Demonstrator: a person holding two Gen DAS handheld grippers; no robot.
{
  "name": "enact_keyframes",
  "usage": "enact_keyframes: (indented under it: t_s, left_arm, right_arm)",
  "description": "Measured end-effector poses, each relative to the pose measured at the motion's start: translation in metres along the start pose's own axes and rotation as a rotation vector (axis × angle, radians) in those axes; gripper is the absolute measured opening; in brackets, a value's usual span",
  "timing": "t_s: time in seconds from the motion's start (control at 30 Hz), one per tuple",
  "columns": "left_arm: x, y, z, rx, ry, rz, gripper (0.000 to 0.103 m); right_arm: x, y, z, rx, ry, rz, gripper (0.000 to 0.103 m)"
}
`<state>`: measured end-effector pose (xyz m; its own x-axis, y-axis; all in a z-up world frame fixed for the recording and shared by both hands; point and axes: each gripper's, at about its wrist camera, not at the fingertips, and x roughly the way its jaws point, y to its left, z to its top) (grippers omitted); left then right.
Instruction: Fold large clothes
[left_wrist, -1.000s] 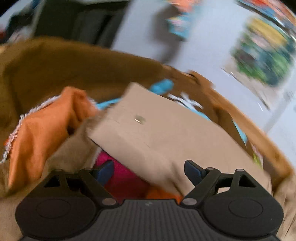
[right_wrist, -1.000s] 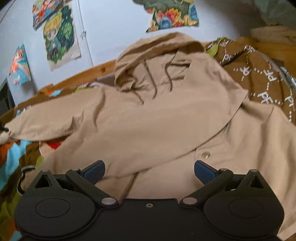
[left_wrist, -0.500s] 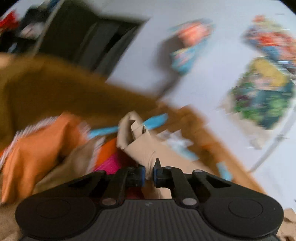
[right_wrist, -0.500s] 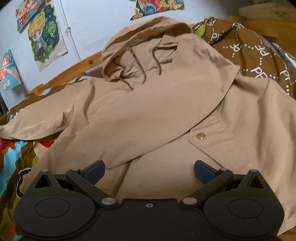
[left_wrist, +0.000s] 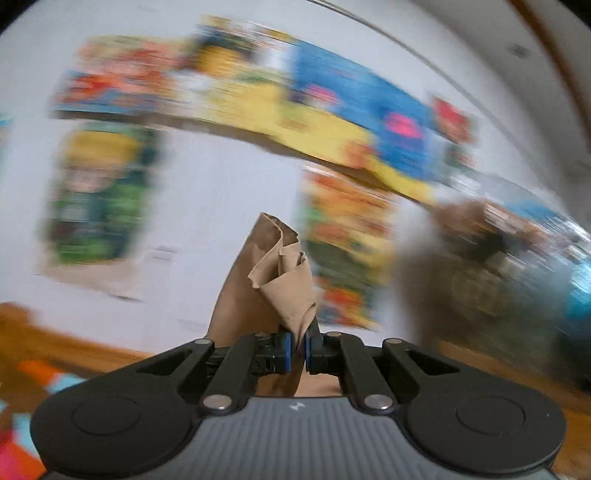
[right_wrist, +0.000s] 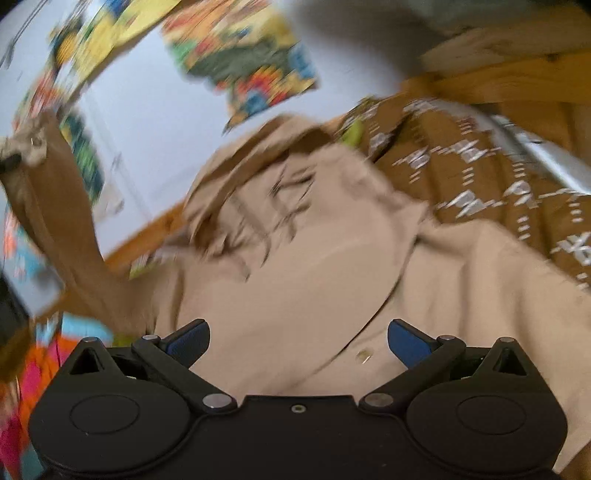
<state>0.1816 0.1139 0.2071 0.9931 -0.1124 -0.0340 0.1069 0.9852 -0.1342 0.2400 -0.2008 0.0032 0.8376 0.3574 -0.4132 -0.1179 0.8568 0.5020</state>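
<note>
Fingers of the left gripper (left_wrist: 298, 349) pinch the tan hooded jacket's sleeve cuff (left_wrist: 284, 280), lifted high; the right gripper (right_wrist: 297, 338) hovers wide open over the jacket (right_wrist: 314, 280) spread on the bed (views blurred). Lay the sleeve flat across the chest.

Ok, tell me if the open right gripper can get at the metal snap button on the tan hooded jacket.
Probably yes: the right gripper is open over the jacket, with the snap button uncovered between its fingers.
</note>
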Motion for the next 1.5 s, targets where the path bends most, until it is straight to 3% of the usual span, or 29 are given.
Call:
enact_keyframes:
  t_s: [0.1, 0.2, 0.37, 0.4, 0.43, 0.5, 0.57, 0.67, 0.73, 0.83, 0.9, 0.97, 1.0, 1.07, 1.13, 1.17, 1.27, 1.4, 1.5]
  left_arm:
    - [0.033, -0.043, -0.028, 0.032, 0.106, -0.145, 0.006]
    - [0.061, -0.08, -0.075, 0.057, 0.223, -0.232, 0.007]
    - [0.088, -0.102, -0.15, -0.039, 0.467, -0.383, 0.012]
    - [0.09, -0.101, -0.162, -0.058, 0.521, -0.408, 0.023]
    - [0.084, -0.098, -0.177, -0.078, 0.573, -0.431, 0.048]
    - [0.075, -0.089, -0.19, -0.097, 0.598, -0.438, 0.076]
    - [0.066, -0.073, -0.195, -0.092, 0.581, -0.422, 0.081]
    - [0.059, -0.044, -0.192, -0.068, 0.588, -0.318, 0.081]
    - [0.058, -0.018, -0.194, -0.045, 0.586, -0.182, 0.081]
    - [0.07, 0.034, -0.197, -0.05, 0.591, 0.084, 0.081]
    - [0.08, 0.068, -0.198, -0.09, 0.582, 0.197, 0.081]
    - [0.089, 0.1, -0.2, -0.142, 0.578, 0.28, 0.081]
    - [0.093, 0.114, -0.201, -0.172, 0.576, 0.307, 0.081]
    - [0.102, 0.133, -0.207, -0.216, 0.579, 0.345, 0.081]
    - [0.108, 0.145, -0.213, -0.241, 0.592, 0.367, 0.081]
    - [0.11, 0.148, -0.215, -0.256, 0.593, 0.373, 0.081]
    - [0.11, 0.15, -0.219, -0.27, 0.596, 0.368, 0.081]
    - [0.116, 0.138, -0.22, -0.228, 0.616, 0.359, 0.081]
    - [0.114, 0.132, -0.219, -0.211, 0.627, 0.366, 0.081]
  right_arm:
    - [-0.012, -0.022, 0.018, 0.062, -0.066, -0.048, 0.102]
    - [-0.02, -0.044, 0.028, 0.111, -0.097, -0.087, 0.102]
    - [-0.009, -0.083, 0.031, 0.269, -0.026, 0.009, 0.102]
    - [-0.007, -0.087, 0.028, 0.297, -0.013, 0.027, 0.102]
    - [-0.004, -0.089, 0.026, 0.311, -0.002, 0.039, 0.102]
    - [0.002, -0.085, 0.022, 0.269, 0.024, 0.038, 0.102]
    - [0.007, -0.072, 0.017, 0.193, 0.049, 0.022, 0.102]
    - [0.018, -0.051, 0.006, 0.024, 0.088, -0.042, 0.098]
    - [0.027, -0.03, -0.006, -0.156, 0.118, -0.124, 0.092]
    - [0.039, -0.011, -0.027, -0.391, 0.14, -0.212, 0.084]
    - [0.048, -0.006, -0.036, -0.441, 0.177, -0.196, 0.079]
    - [0.054, -0.008, -0.042, -0.418, 0.19, -0.186, 0.081]
    - [0.057, -0.008, -0.044, -0.433, 0.195, -0.194, 0.079]
    - [0.059, -0.007, -0.048, -0.46, 0.186, -0.221, 0.066]
    - [0.057, -0.007, -0.048, -0.474, 0.167, -0.257, 0.035]
    - [0.056, -0.007, -0.046, -0.464, 0.174, -0.21, 0.02]
    - [0.057, 0.001, -0.048, -0.467, 0.185, -0.203, 0.017]
    - [0.053, 0.003, -0.049, -0.454, 0.183, -0.162, 0.005]
    - [0.041, 0.007, -0.039, -0.463, 0.112, -0.169, 0.003]
